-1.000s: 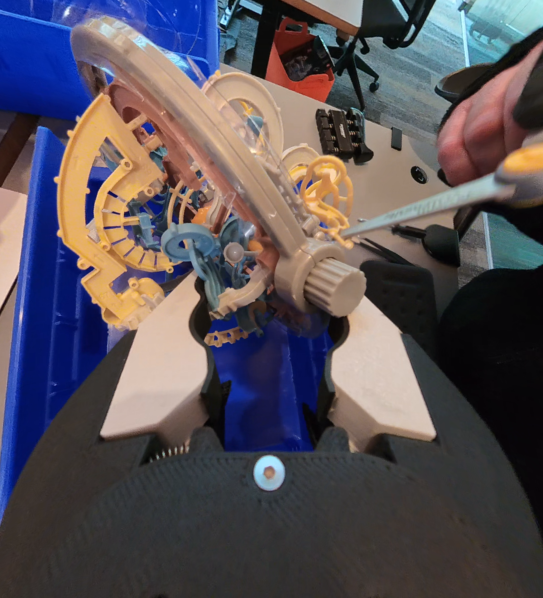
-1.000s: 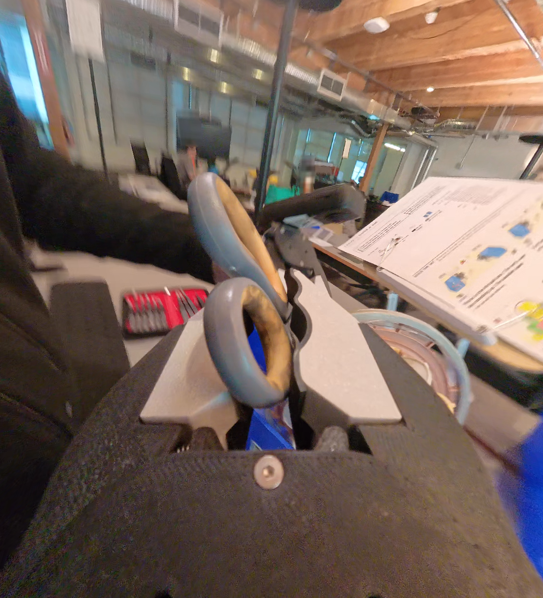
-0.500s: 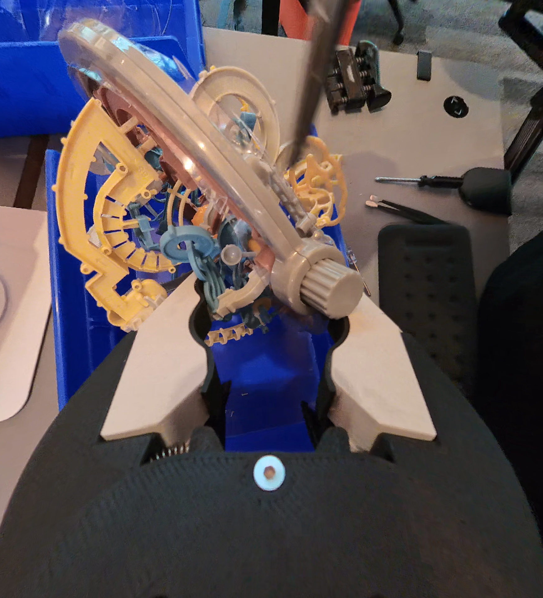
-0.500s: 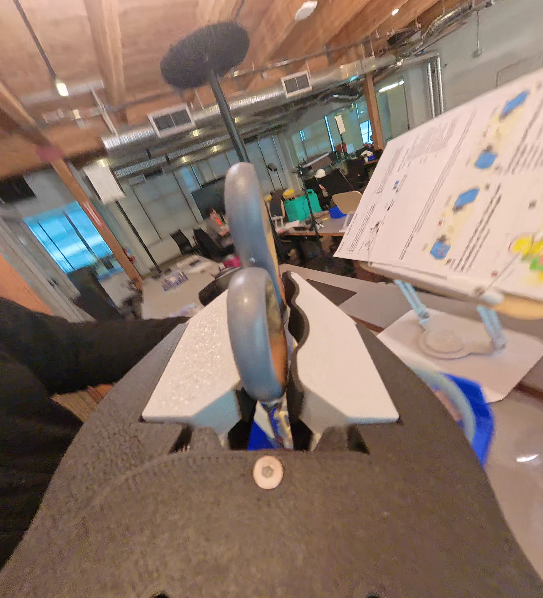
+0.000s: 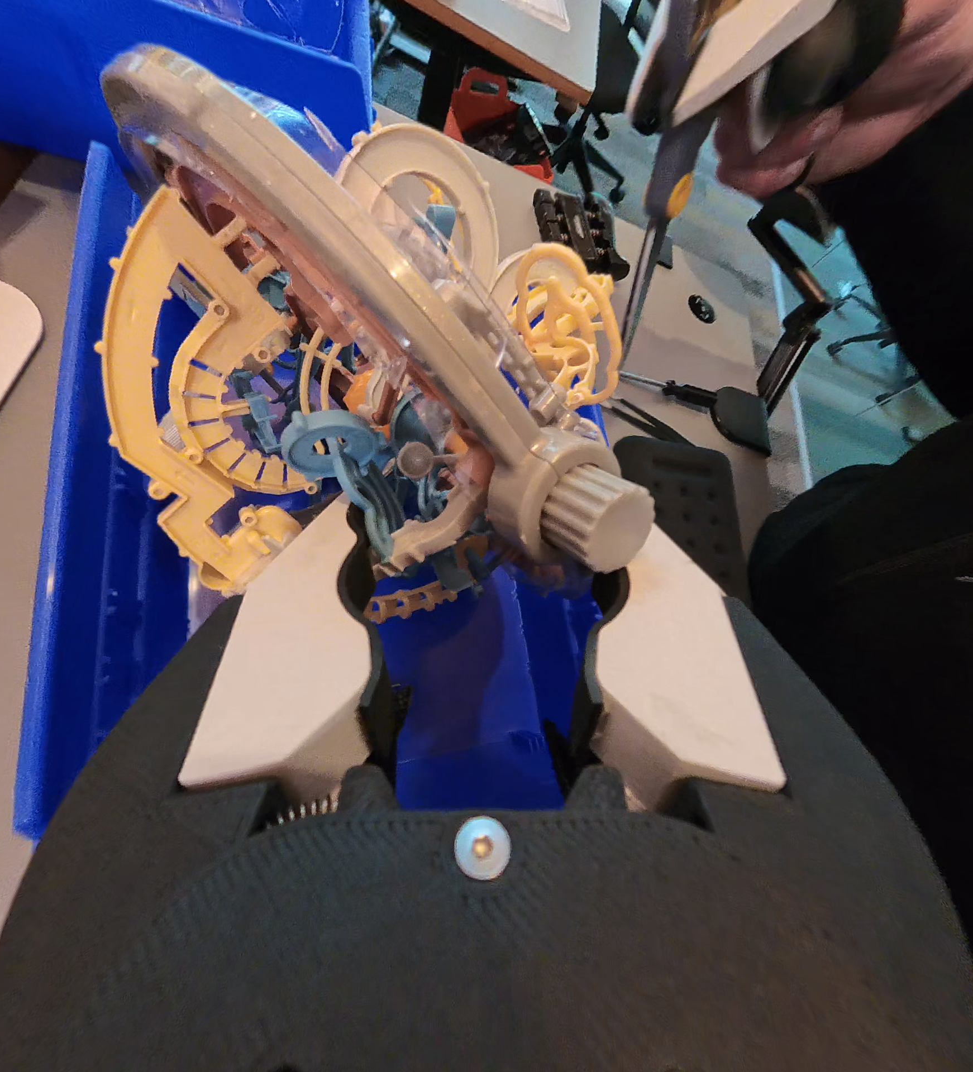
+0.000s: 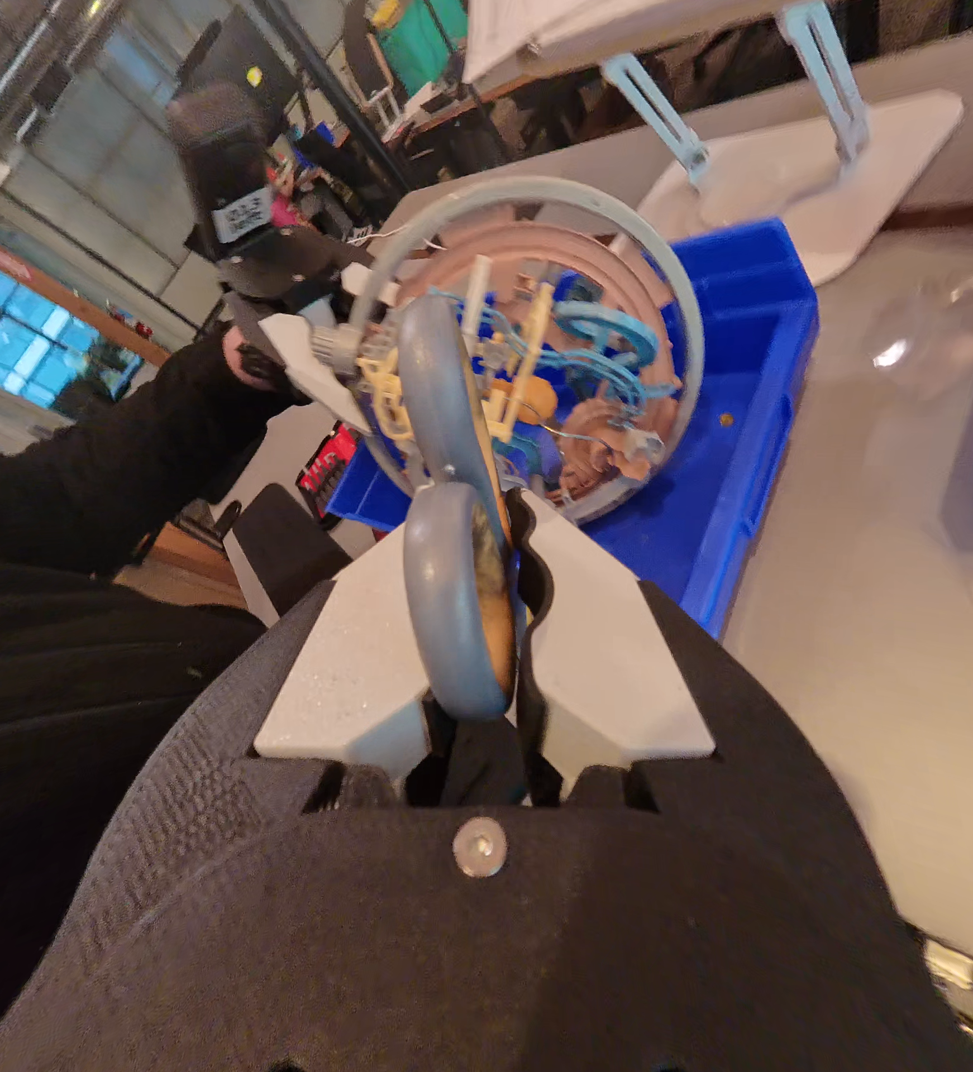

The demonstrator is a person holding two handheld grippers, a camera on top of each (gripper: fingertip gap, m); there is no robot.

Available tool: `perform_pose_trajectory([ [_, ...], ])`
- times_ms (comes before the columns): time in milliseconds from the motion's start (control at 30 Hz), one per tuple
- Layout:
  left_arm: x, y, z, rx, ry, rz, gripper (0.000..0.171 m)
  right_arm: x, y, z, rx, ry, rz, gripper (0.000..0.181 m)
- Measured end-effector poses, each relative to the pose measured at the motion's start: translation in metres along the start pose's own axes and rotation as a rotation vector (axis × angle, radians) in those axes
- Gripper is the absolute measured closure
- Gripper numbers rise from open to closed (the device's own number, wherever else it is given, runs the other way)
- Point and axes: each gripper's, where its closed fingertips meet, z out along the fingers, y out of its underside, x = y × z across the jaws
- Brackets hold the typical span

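Note:
My left gripper [image 5: 484, 545] is shut on a half-open maze ball [image 5: 321, 325], a tangle of yellow, blue and brown plastic tracks inside a grey ring with a ribbed grey knob [image 5: 588, 516]. It holds the ball tilted over a blue bin [image 5: 66, 522]. My right gripper [image 6: 472, 522] is shut on grey-and-yellow scissors [image 6: 455, 603], handles sticking out toward the camera. In the left wrist view the scissors' blades [image 5: 644, 272] point down beside a yellow looped piece [image 5: 565, 325] on the ball's right side. The ball also shows in the right wrist view [image 6: 530, 194].
A black tool case [image 5: 577, 226], a screwdriver [image 5: 699, 391] and a black pad [image 5: 687, 499] lie on the grey table right of the bin. A red bit set [image 6: 327, 464] and a white stand base [image 6: 792, 174] show in the right wrist view. A black-sleeved arm [image 6: 124, 452] crosses at left. My hands' fingertips stand some 15 cm from each other.
The scissors swung from lying across at the right to pointing down from the upper right beside the yellow loop. The right wrist view tipped from the ceiling down onto the ball. The left gripper held its grip.

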Motion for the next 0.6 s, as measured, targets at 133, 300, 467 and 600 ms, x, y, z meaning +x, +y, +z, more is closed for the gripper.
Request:
perform_pose_trajectory([
  [133,-0.004,0.006,-0.005,0.026,0.046,-0.047,0.096,0.042,0.034,0.016,-0.071,0.054,0.133,0.169],
  [300,-0.01,0.009,-0.008,0.05,0.086,-0.091,0.096,0.076,0.052,0.025,-0.102,0.094,0.236,0.169],
  [467,-0.017,0.016,-0.009,0.045,0.109,-0.117,0.094,0.094,0.064,0.027,-0.123,0.174,0.245,0.165],
  [600,-0.019,0.018,-0.009,0.058,0.121,-0.13,0.094,0.1,0.066,0.027,-0.129,0.214,0.239,0.146],
])
